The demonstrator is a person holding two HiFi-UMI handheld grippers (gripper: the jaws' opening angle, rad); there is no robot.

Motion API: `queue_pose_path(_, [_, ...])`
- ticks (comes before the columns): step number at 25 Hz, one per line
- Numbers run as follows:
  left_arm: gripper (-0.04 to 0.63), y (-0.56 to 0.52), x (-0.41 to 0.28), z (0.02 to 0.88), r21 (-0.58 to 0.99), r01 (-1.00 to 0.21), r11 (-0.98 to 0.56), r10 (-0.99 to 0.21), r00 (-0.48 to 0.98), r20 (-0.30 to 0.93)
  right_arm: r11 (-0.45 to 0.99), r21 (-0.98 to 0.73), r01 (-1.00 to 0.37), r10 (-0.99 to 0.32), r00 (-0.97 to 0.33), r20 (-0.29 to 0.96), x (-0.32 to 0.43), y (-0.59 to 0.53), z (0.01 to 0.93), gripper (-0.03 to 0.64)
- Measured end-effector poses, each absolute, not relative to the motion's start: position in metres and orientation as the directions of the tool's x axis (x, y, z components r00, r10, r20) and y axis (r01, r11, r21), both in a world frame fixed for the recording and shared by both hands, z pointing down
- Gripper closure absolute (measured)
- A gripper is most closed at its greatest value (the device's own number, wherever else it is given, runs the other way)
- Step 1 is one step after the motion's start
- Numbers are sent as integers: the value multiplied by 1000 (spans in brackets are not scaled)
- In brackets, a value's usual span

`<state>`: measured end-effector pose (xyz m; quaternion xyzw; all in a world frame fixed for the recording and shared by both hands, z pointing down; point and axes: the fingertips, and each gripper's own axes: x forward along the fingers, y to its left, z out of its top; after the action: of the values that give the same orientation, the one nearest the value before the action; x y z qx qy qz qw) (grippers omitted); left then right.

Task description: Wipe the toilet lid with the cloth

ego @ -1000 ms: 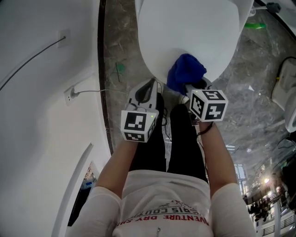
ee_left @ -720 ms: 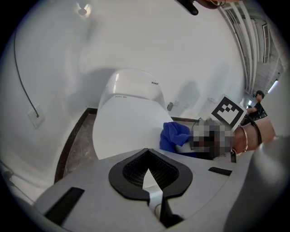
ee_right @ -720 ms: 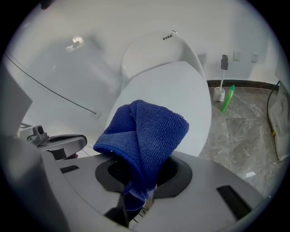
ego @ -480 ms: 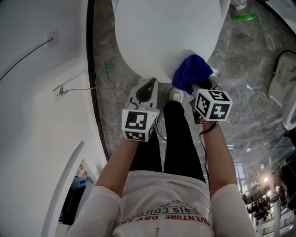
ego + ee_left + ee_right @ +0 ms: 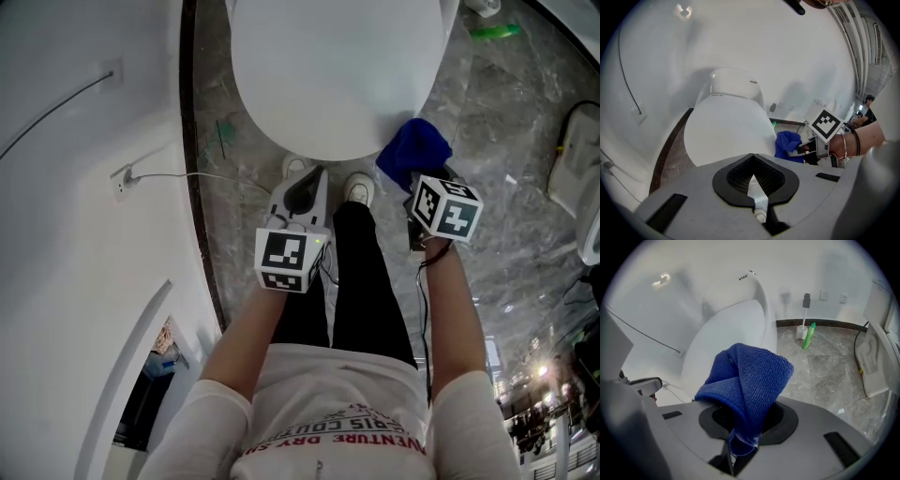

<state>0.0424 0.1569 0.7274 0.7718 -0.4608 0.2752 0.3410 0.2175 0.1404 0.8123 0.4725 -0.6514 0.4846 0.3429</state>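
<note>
The right gripper [image 5: 740,441] is clamping a bunched blue cloth [image 5: 750,376], its jaws closed on the lower folds while the rest is standing up ahead of them; the left gripper [image 5: 753,185] is carrying nothing, its jaws pressed together with no gap showing.

The toilet lid [image 5: 333,75] is lying shut ahead and to the left of the right gripper, and directly ahead of the left one; the cloth is hanging clear of it, just off the lid's near right edge and over the marble floor [image 5: 487,122], so no wiping contact is happening now; the lid is looking plain white and dry, and whether any pass over it has been made I cannot tell; judging by this, the wipe itself is either over or waiting, and bringing the cloth onto the lid would mean swinging it left and forward.

Both forearms are reaching forward and down from the person's body; the left gripper is pointing at the lid's near rim, above the white shoes [image 5: 356,189]; the right one is sitting slightly farther out, angled towards the toilet's side.
</note>
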Motion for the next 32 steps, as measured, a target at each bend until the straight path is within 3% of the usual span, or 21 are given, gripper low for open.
queue_pose_path(10, [589,124,23,646,250,-884,-396,-581,452,677,52,-319,-946,-454,-307,837,209,119,705,529])
queue_pose_path(20, [589,61,-34,424,253,-907,-337,-762,421,493,85,-235,-968,-717,-223,661,174,72,466,529])
queue_pose_path(27, [589,63,-64,260,156,-887,-434,-826,461,325,123,-129,-984,-874,-169,455,162,74,285,529])
queue_pose_path(32, [589,74,-80,168,76,-876,-477,-850,482,214,117,-58,-991,-932,-130,338,154,90,202,529])
